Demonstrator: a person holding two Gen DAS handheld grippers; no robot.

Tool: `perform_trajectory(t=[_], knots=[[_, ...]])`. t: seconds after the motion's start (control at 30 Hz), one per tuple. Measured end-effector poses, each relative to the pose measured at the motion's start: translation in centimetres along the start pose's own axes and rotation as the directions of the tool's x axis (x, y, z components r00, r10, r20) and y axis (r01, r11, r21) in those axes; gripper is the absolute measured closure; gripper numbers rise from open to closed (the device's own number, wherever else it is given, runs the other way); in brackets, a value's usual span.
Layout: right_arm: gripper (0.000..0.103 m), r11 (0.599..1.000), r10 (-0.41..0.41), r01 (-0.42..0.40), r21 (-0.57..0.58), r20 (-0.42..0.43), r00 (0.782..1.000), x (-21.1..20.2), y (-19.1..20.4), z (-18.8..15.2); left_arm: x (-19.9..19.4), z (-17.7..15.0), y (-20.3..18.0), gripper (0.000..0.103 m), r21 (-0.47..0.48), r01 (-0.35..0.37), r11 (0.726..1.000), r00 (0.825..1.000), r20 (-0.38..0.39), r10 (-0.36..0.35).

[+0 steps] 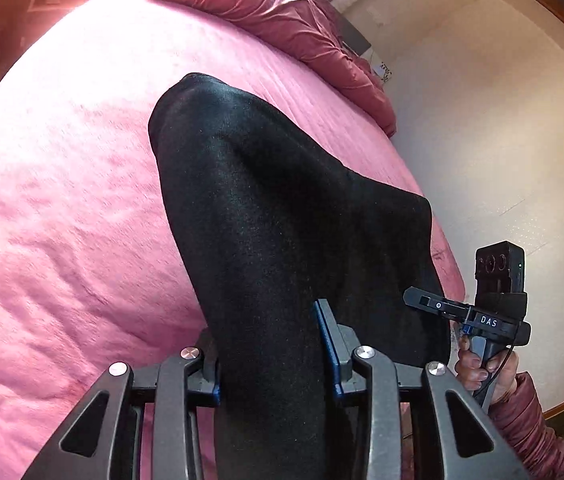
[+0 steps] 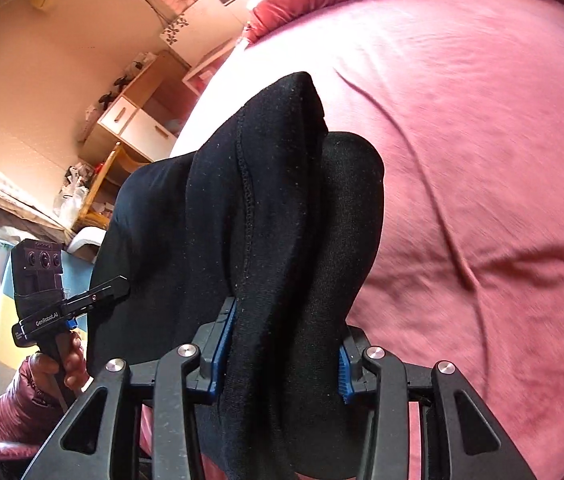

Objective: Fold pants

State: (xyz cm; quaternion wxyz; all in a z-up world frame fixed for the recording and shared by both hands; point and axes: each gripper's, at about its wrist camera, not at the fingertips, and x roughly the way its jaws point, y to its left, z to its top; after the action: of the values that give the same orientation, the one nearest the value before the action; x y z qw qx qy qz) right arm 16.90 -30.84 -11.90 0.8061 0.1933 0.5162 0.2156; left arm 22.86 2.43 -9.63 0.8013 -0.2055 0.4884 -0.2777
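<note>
Both grippers, left (image 1: 274, 344) and right (image 2: 282, 344), have their fingers closed on the smooth black pants (image 1: 266, 200), bunched above the fuzzy pink bed (image 1: 62, 200).

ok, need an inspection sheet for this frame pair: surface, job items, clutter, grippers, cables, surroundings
Surface: pink bedspread covers the bed, lightly wrinkled.
Job's things: black pants, bunched, one end lifted, far end draped on the bed.
Clutter: red quilt heaped along the bed's far edge.
Grippers: left gripper shut on the pants; right gripper shut on the pants, stitched seam facing up.
Cables: thin black lead at the right handle.
Surroundings: wooden cabinet with white drawers, plain floor beside the bed.
</note>
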Motion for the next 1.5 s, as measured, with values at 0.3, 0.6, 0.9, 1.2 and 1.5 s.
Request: perform_trajectory(t=[0.3, 0.6, 0.9, 1.2, 1.5], knots=[[0.061, 0.999, 0.053, -0.053, -0.008, -0.023, 0.998, 7.4, 5.1, 6.6, -3.0, 7.0, 5.7, 0.066, -0.014, -0.149, 0.989, 0.987, 0.06, 0.149], [0.049, 0.995, -0.01, 0.021, 0.097, -0.114, 0.993, 14.0, 1.9, 8.2, 1.7, 8.2, 12.0, 0.043, -0.089, -0.323, 0.942, 0.946, -0.038, 0.321], [0.045, 0.998, -0.015, 0.022, 0.062, -0.097, 0.995, 14.3, 2.3, 8.5, 0.4, 4.4, 11.5, 0.032, -0.104, -0.389, 0.915, 0.918, 0.043, 0.395], [0.028, 0.992, -0.107, 0.111, 0.055, -0.07, 0.992, 14.0, 3.6, 8.4, -1.5, 2.4, 7.1, 0.033, -0.042, -0.5, 0.865, 0.852, 0.157, 0.5], [0.026, 0.983, -0.181, 0.182, 0.037, -0.043, 0.983, 12.0, 4.6, 7.3, -3.4, 0.2, 2.6, 0.033, -0.006, -0.52, 0.854, 0.827, 0.249, 0.505]])
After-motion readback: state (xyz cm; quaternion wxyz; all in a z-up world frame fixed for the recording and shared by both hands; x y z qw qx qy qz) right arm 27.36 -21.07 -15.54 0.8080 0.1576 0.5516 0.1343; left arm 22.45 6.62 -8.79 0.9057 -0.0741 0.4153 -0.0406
